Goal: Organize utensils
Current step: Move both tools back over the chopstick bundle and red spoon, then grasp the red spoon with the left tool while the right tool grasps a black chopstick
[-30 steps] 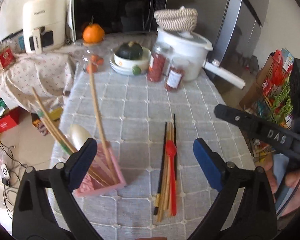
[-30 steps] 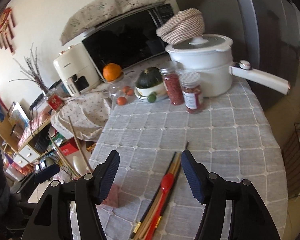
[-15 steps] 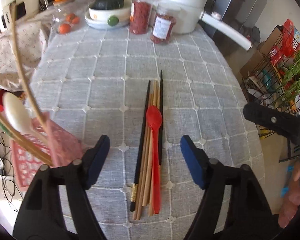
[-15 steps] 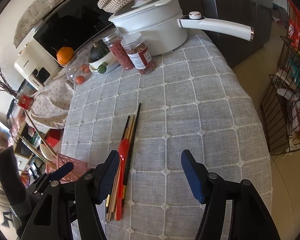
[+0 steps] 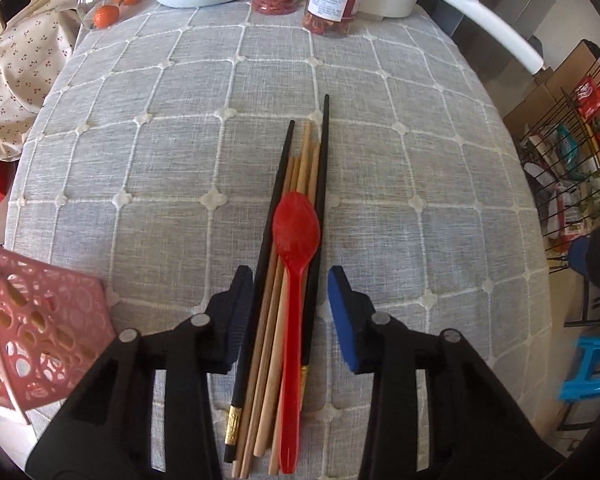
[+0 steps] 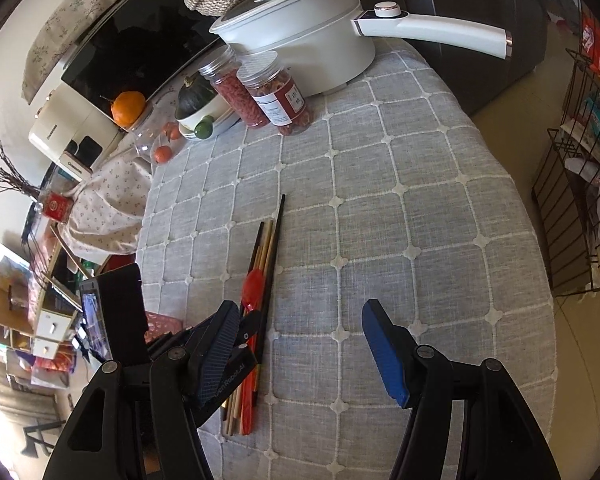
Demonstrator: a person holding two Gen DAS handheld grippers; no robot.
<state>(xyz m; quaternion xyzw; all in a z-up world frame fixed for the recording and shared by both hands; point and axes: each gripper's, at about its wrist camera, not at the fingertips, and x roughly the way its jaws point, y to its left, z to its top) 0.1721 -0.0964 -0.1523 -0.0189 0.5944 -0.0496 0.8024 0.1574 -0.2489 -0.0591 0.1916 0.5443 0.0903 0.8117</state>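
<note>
The left gripper [image 5: 290, 304] is seen spread apart, straddling the bundle without gripping it. One red spoon [image 5: 294, 264] is laid on top, between two black chopsticks [image 5: 278, 208]; about four wooden chopsticks [image 5: 306, 160] are counted, all parallel on the grey tablecloth [image 5: 420, 184]. One pink basket [image 5: 40, 332] is seen left. The right gripper [image 6: 300, 344] is held apart, empty. Two red-filled jars [image 6: 276, 96] and one white pot [image 6: 308, 48] are placed farthest.

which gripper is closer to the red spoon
Left. The left gripper straddles the red spoon and chopsticks, jaws open. The right gripper sits off to the spoon's right.
</note>
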